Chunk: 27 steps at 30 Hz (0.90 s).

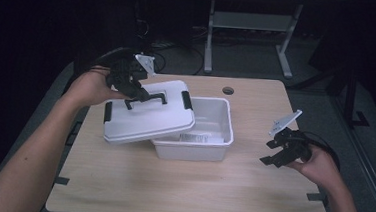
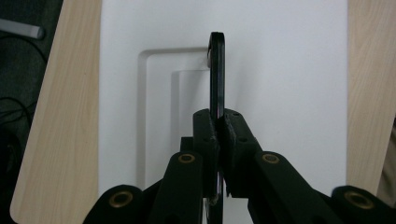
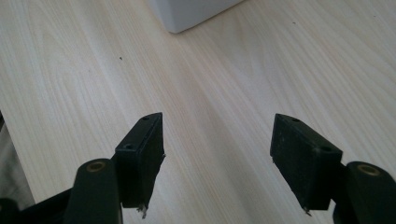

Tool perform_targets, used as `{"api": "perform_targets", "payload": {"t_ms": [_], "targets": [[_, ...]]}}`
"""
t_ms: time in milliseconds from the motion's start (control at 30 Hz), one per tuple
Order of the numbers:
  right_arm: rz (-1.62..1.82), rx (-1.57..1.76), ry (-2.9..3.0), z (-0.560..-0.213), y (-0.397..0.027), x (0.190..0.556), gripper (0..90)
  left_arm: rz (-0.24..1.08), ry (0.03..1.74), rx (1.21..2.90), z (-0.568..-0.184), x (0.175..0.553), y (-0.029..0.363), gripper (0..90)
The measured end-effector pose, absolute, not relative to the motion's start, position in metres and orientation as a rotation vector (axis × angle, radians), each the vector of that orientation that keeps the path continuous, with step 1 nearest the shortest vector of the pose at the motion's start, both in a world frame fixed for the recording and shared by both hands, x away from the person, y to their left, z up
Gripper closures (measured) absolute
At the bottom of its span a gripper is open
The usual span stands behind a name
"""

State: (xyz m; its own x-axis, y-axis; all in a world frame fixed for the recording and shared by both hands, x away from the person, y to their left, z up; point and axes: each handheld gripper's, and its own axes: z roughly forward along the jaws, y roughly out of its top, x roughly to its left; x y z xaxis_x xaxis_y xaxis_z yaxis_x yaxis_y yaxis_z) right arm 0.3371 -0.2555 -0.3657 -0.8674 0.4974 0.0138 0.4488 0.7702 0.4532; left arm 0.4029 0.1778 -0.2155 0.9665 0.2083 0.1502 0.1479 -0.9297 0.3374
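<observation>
1. The left gripper [image 1: 137, 95] sat in the upper left of the high view, its jaws pinched tight on the black handle [image 1: 146, 98] of the white lid [image 1: 148, 114]
2. In the left gripper view the handle [image 2: 216, 77] stood edge-on as a thin dark bar rising from between the two pads, which pressed on it from both sides, with the lid [image 2: 289, 79] spreading pale behind it
3. The lid hung tilted left of centre in the high view, its right edge over the left part of the box [image 1: 219, 131] and its left edge out past the box, above the table [image 1: 180, 190]
4. Black clips showed on the lid, one at its left edge [image 1: 108, 112] and one at its right edge [image 1: 187, 100]
5. The box stood open near the middle of the table; something pale and ribbed lay on its floor, too small to make out
6. The right gripper [image 1: 278, 152] was at the right of the high view, well apart from the box, held low over the table by a hand [image 1: 319, 168]
7. In the right gripper view its jaws stood spread with bare wood [image 3: 215, 140] between the pads, and a corner of the box [image 3: 187, 14] showed at the top of that frame
</observation>
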Motion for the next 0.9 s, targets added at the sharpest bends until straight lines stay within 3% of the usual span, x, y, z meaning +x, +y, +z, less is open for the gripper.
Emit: {"api": "perform_targets", "payload": {"t_ms": [900], "targets": [[0.711, 0.785, 2.846, -0.368, -0.264, 0.334, 33.9, 0.218, 0.146, 2.768, -0.225, 0.417, 0.121, 84.9]]}}
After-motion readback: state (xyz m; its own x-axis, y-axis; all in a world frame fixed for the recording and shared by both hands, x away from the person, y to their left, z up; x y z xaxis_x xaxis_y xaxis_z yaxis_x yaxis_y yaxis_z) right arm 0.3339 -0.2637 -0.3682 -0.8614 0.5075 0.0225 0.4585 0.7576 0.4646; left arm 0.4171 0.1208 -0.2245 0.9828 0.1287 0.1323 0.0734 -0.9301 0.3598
